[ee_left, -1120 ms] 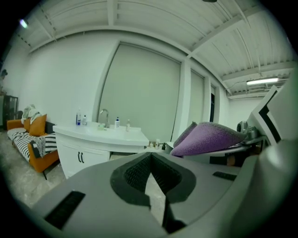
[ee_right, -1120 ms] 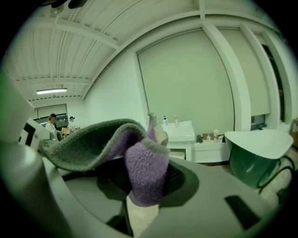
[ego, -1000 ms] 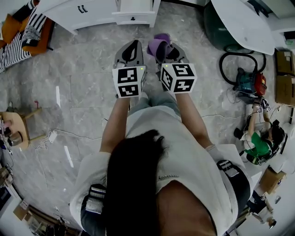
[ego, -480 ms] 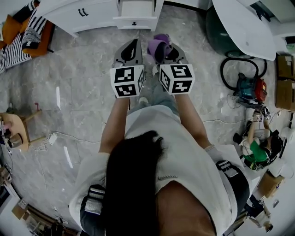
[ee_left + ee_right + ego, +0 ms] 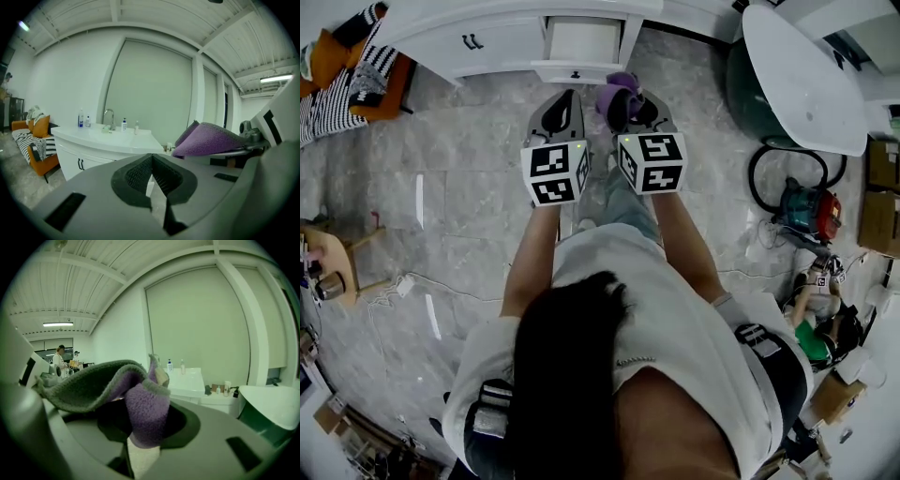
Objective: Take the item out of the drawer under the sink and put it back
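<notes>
In the head view both grippers are held out side by side over the marble floor, in front of a white sink cabinet point(image 5: 478, 39). Its drawer point(image 5: 581, 41) stands pulled out just beyond them. My right gripper point(image 5: 630, 99) is shut on a purple cloth point(image 5: 617, 92), which bunches over its jaws. The right gripper view shows the cloth point(image 5: 145, 409) folded between the jaws, grey side draping left. My left gripper point(image 5: 565, 97) is shut, its ribbed pads point(image 5: 140, 172) meeting at the tips with nothing between them. The cloth point(image 5: 211, 140) shows at its right.
A white tub-like basin point(image 5: 806, 58) stands at the right, with a vacuum cleaner point(image 5: 808, 192) and hose below it. An orange sofa with striped cushions point(image 5: 342, 67) is at the left, a wooden stool point(image 5: 330, 262) lower left. Bottles and a tap point(image 5: 108, 119) stand on the sink counter.
Both grippers have moved forward towards the sink cabinet, and the open drawer has come further into view ahead of them. The cloth stays in the right gripper.
</notes>
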